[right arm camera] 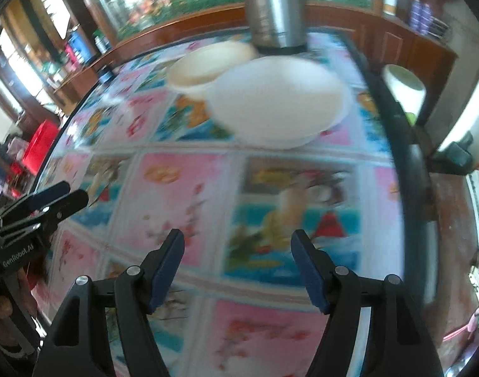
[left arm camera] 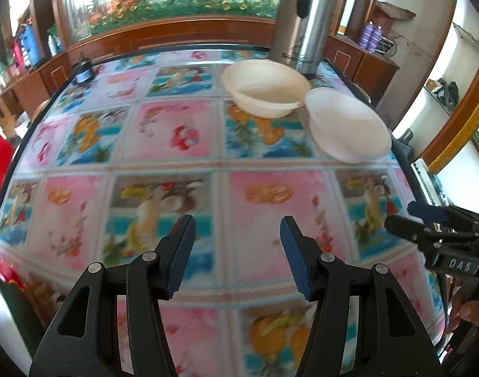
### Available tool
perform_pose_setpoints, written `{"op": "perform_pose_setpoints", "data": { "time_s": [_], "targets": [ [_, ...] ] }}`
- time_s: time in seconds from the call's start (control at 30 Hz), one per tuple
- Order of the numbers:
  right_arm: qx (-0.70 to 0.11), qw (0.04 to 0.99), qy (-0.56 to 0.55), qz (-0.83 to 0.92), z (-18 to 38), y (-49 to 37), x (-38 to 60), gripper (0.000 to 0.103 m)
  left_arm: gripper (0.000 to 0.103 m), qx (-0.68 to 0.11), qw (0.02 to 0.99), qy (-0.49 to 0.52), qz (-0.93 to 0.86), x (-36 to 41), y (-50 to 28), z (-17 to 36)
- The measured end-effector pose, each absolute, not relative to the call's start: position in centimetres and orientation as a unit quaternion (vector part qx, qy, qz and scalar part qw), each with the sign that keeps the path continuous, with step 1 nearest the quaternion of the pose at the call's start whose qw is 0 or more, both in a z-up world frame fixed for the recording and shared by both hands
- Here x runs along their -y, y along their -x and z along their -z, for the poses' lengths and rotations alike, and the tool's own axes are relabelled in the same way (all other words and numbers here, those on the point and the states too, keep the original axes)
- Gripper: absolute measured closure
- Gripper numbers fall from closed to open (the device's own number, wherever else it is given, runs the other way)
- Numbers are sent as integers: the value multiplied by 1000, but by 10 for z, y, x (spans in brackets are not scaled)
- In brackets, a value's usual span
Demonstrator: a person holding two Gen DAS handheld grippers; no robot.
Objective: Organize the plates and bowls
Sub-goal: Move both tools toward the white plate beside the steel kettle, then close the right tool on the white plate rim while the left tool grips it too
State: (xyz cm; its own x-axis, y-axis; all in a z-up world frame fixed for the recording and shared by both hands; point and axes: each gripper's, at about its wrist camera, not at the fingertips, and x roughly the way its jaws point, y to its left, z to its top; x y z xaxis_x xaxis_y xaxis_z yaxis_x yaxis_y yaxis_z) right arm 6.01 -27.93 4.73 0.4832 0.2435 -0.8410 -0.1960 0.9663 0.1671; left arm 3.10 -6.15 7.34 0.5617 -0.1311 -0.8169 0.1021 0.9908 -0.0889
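Left wrist view: looks forward and down over the patterned table (left arm camera: 183,132), from the near edge.
Right wrist view: looks down the same way, set nearer to the white bowl (right arm camera: 277,100).
Shared part: the cream bowl (left arm camera: 264,86), the white bowl and the steel flask (left arm camera: 315,22) are seen in both.
Cross view: each gripper is seen at the side of the other view.

Two bowls (left arm camera: 266,86) (left arm camera: 348,124) sit side by side, rims touching or nearly so, at the far right part of a table (left arm camera: 176,163), with a tall flask (left arm camera: 305,22) standing just behind them. A small jar (left arm camera: 83,69) stands at the table's far left edge. A cabinet (left arm camera: 164,31) runs behind the table.
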Motion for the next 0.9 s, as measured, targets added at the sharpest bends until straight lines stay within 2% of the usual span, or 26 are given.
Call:
{"op": "perform_pose_setpoints", "data": {
  "time_s": [0.4,0.9],
  "targets": [
    [-480,871,-57,-86,-56,-127,340,31,47,-471,878,24,83,124,-98,-70],
    [-486,868,-38,-98,-49,-189,345,32,47,-489,866,56,85,159,-151,-56]
  ]
}}
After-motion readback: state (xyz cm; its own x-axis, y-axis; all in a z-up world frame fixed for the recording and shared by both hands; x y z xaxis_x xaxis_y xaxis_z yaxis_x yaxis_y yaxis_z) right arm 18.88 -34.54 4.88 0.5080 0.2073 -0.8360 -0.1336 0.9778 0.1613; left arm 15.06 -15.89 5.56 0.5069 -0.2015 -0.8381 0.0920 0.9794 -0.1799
